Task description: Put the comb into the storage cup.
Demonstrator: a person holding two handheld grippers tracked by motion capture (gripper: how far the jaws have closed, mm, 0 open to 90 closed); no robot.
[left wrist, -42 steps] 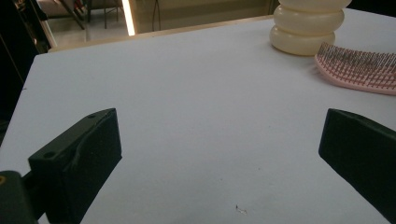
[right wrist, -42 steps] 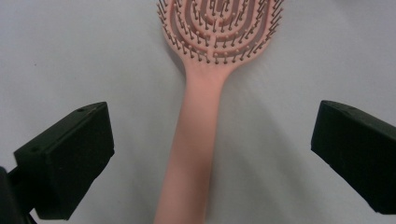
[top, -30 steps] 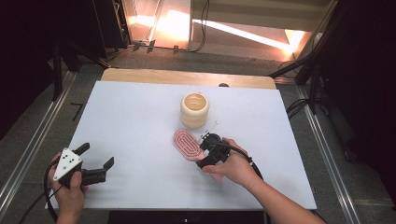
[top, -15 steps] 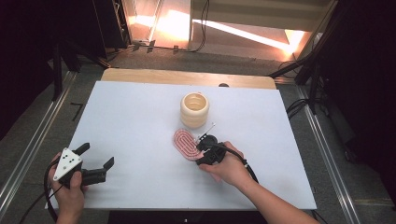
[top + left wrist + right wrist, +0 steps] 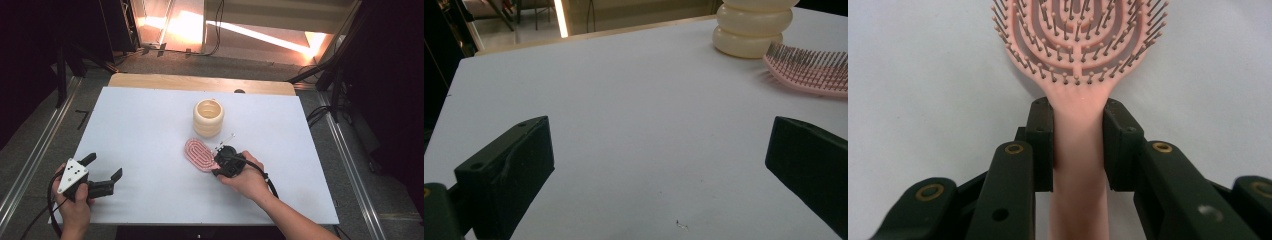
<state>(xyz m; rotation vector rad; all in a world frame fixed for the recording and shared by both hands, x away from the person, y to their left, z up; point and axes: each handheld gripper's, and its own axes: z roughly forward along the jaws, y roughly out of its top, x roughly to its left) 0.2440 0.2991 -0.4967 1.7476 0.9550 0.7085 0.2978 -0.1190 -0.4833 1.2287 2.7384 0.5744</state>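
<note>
Surface: white table top [image 5: 150,130], wooden strip along its far edge; dark floor and black frame rails around it, bright light patch beyond.

Open room: broad bare stretches at left, centre-left and far right; all edges unobstructed.

Items: cream ribbed cup [image 5: 208,117], upright, centre; pink hairbrush [image 5: 199,153], bristles up, lying just in front of the cup.

Right gripper [image 5: 220,159]: jaws have just been closing and now clamp the brush handle from both sides, near the head.

Left gripper [image 5: 104,169]: near-left corner, jaws spread wide, nothing between them.
</note>
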